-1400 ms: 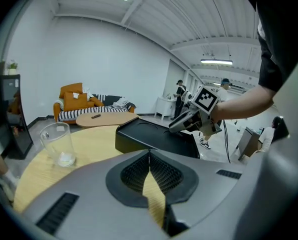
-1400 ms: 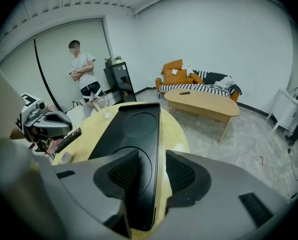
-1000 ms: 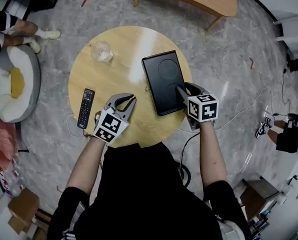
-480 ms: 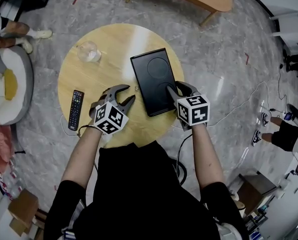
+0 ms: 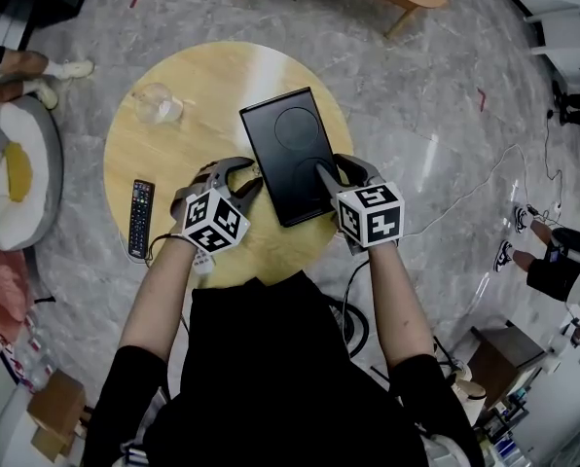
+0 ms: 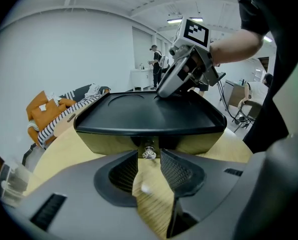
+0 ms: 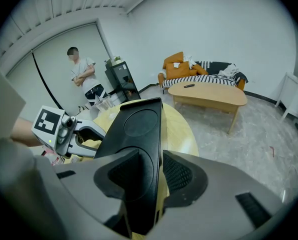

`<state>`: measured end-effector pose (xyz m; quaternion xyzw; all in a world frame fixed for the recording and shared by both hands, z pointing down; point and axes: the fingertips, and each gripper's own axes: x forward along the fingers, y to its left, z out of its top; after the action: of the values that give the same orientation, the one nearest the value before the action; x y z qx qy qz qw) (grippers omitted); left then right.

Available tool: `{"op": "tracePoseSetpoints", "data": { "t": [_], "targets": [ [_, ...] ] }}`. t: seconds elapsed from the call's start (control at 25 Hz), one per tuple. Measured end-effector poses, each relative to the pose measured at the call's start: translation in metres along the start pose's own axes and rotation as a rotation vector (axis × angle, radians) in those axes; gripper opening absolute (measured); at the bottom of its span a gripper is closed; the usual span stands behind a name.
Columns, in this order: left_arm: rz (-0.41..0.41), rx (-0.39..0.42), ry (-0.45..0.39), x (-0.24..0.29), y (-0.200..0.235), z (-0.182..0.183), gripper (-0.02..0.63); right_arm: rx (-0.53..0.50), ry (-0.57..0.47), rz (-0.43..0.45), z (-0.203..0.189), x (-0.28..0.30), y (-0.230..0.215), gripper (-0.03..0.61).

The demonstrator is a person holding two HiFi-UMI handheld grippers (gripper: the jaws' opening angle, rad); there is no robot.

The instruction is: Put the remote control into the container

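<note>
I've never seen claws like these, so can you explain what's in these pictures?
A person holds a two-jaw gripper in each hand; the patterned cubes belong to them. One picture comes from a camera on the person's head, looking down; the other two from cameras riding on the grippers. On the round wooden table are a remote control, a clear cup and a black container. The right gripper is clamped on the container's edge. The left gripper, its jaws just opened, sits beside the container and holds nothing.

Black short-sleeved top [image 5: 271,358]; grey left gripper [image 5: 249,175] and right gripper [image 5: 331,168], marker cubes [image 5: 215,224].
</note>
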<state>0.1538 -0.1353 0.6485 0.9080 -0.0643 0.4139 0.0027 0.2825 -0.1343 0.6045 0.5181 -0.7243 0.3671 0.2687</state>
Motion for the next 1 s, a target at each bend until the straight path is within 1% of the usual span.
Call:
{"op": "tracePoseSetpoints", "data": {
  "t": [0.08, 0.12, 0.16, 0.2, 0.36, 0.64, 1.0],
  "targets": [
    [-0.016, 0.008, 0.008, 0.003, -0.002, 0.0, 0.14, -0.001, 0.001, -0.004, 0.0, 0.0, 0.0, 0.153],
    [-0.021, 0.01, 0.011, 0.003, -0.002, 0.0, 0.127, -0.002, 0.001, -0.007, 0.0, 0.0, 0.0, 0.153],
    [-0.021, 0.01, 0.013, 0.004, -0.002, 0.0, 0.11, -0.003, 0.001, -0.009, 0.0, 0.0, -0.001, 0.153],
    [-0.021, 0.006, 0.014, 0.004, -0.002, 0.0, 0.078, -0.002, 0.001, -0.011, 0.0, 0.0, -0.001, 0.153],
    [-0.031, -0.018, 0.018, 0.003, -0.001, -0.001, 0.077, 0.006, -0.002, -0.019, -0.001, -0.001, 0.0, 0.153],
    [-0.029, -0.018, 0.022, 0.001, -0.001, -0.003, 0.077, 0.008, 0.001, -0.037, -0.001, -0.001, -0.001, 0.153],
    [-0.022, -0.023, 0.068, -0.018, 0.0, -0.029, 0.077, -0.009, 0.012, -0.053, -0.001, -0.003, 0.001, 0.153]
  ]
}}
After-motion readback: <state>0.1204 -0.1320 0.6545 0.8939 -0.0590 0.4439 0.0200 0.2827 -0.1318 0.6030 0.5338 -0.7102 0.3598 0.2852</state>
